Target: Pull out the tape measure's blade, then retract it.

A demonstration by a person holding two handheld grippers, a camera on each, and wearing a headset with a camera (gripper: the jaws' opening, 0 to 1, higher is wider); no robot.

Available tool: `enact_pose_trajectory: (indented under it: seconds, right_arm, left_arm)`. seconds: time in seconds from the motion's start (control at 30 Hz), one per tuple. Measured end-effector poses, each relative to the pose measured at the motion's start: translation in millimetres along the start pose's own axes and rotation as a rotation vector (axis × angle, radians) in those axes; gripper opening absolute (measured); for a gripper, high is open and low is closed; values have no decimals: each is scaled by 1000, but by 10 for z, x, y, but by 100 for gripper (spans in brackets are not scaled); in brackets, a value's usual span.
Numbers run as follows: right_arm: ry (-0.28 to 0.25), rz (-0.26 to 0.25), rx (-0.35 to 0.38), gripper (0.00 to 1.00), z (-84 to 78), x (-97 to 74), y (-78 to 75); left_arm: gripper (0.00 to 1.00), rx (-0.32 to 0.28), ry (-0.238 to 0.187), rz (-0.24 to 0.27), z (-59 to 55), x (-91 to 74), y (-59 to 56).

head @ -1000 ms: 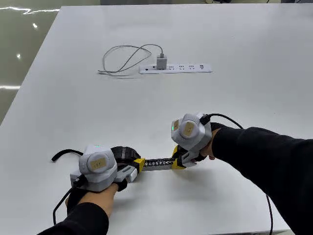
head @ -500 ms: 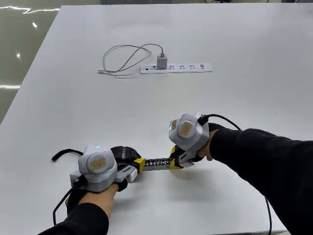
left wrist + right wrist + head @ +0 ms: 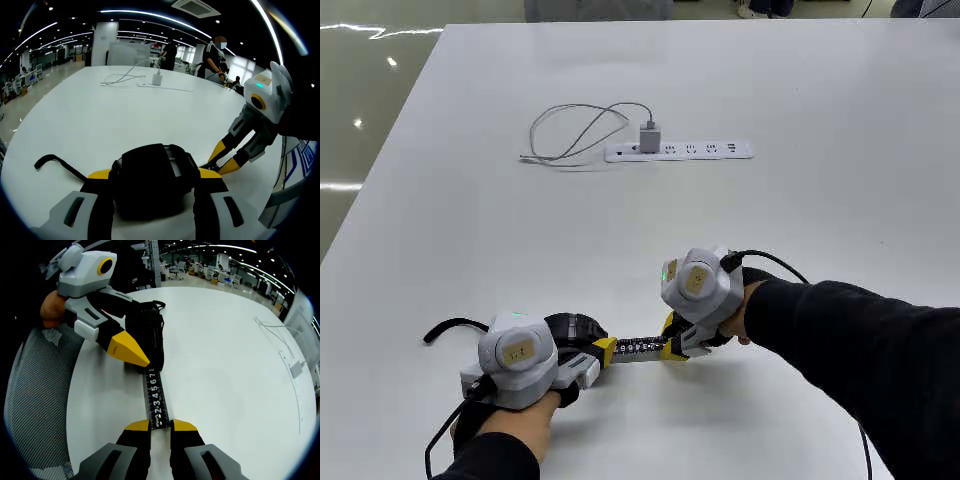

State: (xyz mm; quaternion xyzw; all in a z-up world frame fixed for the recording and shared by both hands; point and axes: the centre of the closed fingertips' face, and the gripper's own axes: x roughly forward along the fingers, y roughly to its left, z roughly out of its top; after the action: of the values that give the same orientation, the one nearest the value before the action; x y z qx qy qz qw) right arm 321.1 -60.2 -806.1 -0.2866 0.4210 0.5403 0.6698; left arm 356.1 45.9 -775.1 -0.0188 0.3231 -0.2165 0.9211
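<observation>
Crosswise, the blade point(image 3: 638, 346) runs left-right: left gripper point(image 3: 588, 345) clenches case point(image 3: 152, 182), right gripper point(image 3: 160, 426) pinches it.

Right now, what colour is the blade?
Blade black with white numerals; best in right gripper view.

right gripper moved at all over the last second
Yes. The right gripper has slid slightly toward the tape measure case held by the left gripper, leaving less blade showing between them.

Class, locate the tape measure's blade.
In the head view, low centre: the blade runs between the case in the left tongs and the right tongs.
</observation>
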Motion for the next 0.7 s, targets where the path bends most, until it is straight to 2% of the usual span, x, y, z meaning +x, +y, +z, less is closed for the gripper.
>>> enact_pose_trajectory:
  seconds: [0.7]
  right_arm:
    - [-20, 2, 17, 10, 106, 69, -3]
  left_arm:
    - [60, -5, -3, -2, 12, 19, 7]
